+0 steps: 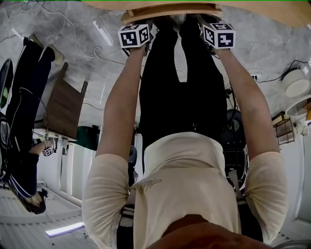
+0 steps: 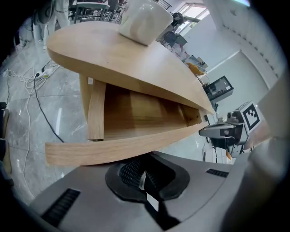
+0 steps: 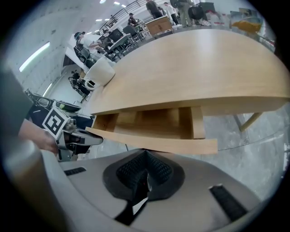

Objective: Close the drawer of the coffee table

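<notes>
The coffee table [image 2: 136, 63] has a pale wooden top, and its drawer [image 2: 122, 147] stands pulled partly out beneath it. My left gripper [image 2: 144, 174] is shut, its tips against the curved drawer front near the left end. My right gripper [image 3: 145, 174] is shut too, pressed against the drawer front [image 3: 158, 144] closer to its right end. The left gripper view shows the right gripper [image 2: 222, 131] at the drawer's far end. In the head view both marker cubes [image 1: 135, 36] [image 1: 218, 35] sit just below the table edge [image 1: 170, 12], which hides the tips.
A white rounded object [image 2: 145, 18] rests on the table top, also seen in the right gripper view [image 3: 100, 72]. Cables [image 2: 38, 90] trail over the grey marble floor. A person in dark clothes [image 1: 24, 112] stands at the left beside a brown wooden panel [image 1: 63, 107].
</notes>
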Demonstrator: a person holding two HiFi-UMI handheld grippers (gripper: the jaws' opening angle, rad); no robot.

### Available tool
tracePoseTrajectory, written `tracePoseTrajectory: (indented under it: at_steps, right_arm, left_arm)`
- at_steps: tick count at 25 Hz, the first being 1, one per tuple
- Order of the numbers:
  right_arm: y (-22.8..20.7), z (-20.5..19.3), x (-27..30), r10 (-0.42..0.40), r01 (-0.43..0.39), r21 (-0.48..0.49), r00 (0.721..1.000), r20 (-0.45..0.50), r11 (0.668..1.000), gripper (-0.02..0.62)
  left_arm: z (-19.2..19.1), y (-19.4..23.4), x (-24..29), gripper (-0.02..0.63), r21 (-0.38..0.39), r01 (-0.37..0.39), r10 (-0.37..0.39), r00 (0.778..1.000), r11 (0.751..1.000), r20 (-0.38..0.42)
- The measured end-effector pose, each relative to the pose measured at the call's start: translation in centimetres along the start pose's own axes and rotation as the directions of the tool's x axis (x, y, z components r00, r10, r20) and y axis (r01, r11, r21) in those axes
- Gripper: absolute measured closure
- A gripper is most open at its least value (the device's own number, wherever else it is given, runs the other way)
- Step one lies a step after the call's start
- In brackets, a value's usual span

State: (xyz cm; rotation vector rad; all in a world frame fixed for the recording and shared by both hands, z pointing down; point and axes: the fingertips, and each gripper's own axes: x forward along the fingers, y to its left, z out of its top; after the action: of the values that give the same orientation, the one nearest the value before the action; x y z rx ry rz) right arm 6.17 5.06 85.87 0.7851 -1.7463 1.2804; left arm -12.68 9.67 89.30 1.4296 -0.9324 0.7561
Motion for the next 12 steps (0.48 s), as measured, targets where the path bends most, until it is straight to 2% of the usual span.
tracePoseTrajectory:
  at_steps: [12]
  right_arm:
    - [-0.7, 3.6, 0.7, -0.011, 0.012, -0.013, 1.000, 0.016, 1.000, 0.601]
  left_arm:
    - [3.7, 0.7, 0.3, 0.601, 0.024, -0.006, 0.006, 1.000, 1.000, 0.001]
